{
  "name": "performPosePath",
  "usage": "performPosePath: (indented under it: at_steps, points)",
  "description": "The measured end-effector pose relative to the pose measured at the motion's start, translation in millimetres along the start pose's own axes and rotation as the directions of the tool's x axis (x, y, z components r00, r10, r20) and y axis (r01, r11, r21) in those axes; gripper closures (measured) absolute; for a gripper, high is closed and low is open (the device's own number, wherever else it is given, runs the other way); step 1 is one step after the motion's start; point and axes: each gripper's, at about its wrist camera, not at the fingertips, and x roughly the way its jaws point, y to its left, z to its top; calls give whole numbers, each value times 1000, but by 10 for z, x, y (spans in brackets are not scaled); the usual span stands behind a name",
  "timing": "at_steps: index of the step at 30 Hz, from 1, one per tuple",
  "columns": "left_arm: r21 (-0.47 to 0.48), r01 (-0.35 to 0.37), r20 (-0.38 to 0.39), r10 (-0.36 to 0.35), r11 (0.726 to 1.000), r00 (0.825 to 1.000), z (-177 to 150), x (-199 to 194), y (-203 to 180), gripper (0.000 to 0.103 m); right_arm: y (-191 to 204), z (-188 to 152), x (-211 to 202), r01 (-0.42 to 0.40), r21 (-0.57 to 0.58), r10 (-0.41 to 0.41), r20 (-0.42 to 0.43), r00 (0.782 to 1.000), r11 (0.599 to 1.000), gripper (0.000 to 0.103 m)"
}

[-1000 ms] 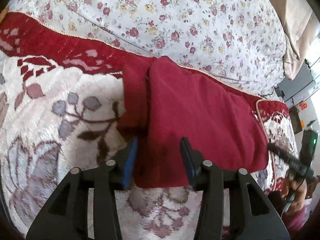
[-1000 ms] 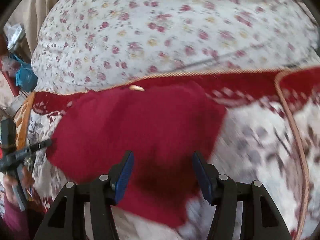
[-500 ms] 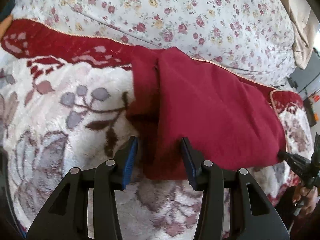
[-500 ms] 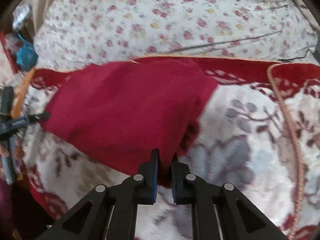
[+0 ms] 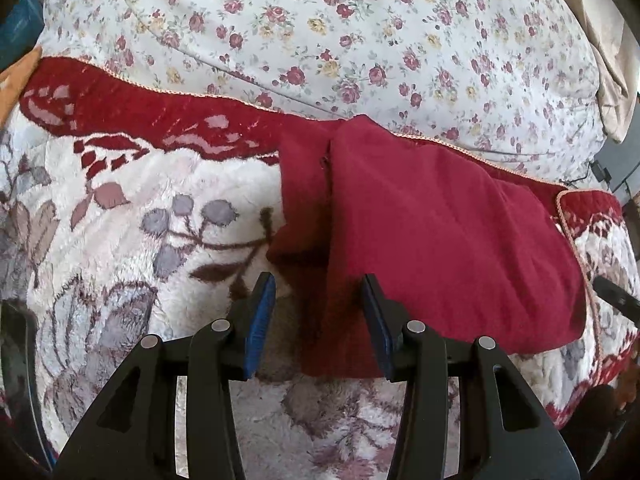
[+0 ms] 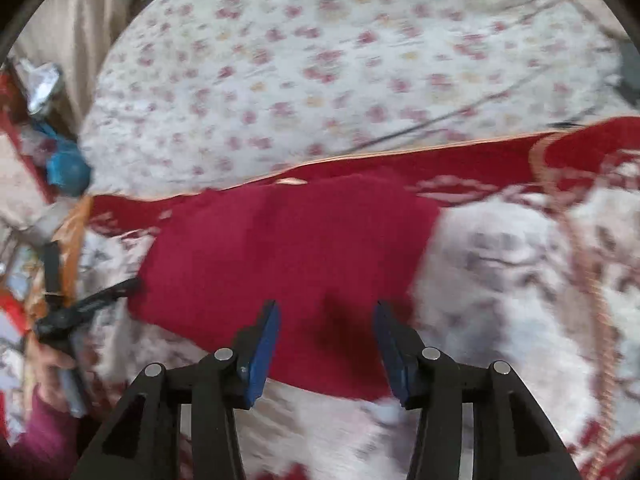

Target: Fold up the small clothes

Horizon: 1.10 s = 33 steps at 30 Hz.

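A dark red garment lies folded on a plush floral blanket; a narrower under-layer sticks out along its left side. My left gripper is open, its blue pads either side of the garment's near left corner. In the right wrist view the same garment lies flat and the frame is blurred. My right gripper is open just above the garment's near edge, holding nothing. The other gripper shows at the garment's left end.
A white quilt with small roses rises behind the blanket's red border. Beige fabric hangs at the far right. Blue and silver clutter sits at the left in the right wrist view.
My right gripper was open, shut at the garment's near edge half a second ago, and is open again and moving. My left gripper stayed open and shifted slightly over the near left corner.
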Motion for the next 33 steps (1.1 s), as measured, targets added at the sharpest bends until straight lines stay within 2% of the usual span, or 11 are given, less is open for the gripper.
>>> performPosePath:
  at_steps: [6,10,13,17,24,27,30,33]
  points:
    - [27,-20,-11,21,999,1000,-10,62,-44,60,741,196,927,-13,-195,-3,-83,997,981,57]
    - [34,-19,-18,20,999,1000,-2,104,-29,60,1129,369,1466,27,-312,-54,-78,996,950,57]
    - [31,-14,-29,15,999,999,8,141,-11,60,1247,491,1719,51,-330,-79,-74,994,943,57]
    - [21,-4,-36,4,1000,999,21,155,9,60,1360,638,1868,61,-342,-91,-73,993,938,57]
    - [-59,33,-24,-35,998,999,74,88,164,60,1613,900,2105,51,-359,-93,-99,991,932,57]
    - [-82,47,-30,-50,996,998,77,105,204,56,1749,982,2163,10,-354,-50,-104,993,935,57]
    - [-89,48,-38,-52,995,998,77,126,209,56,1918,971,2398,39,-405,-104,-140,985,914,57]
    - [-87,48,-38,-51,995,998,80,131,203,56,1975,1001,2477,56,-417,-124,-138,983,907,57]
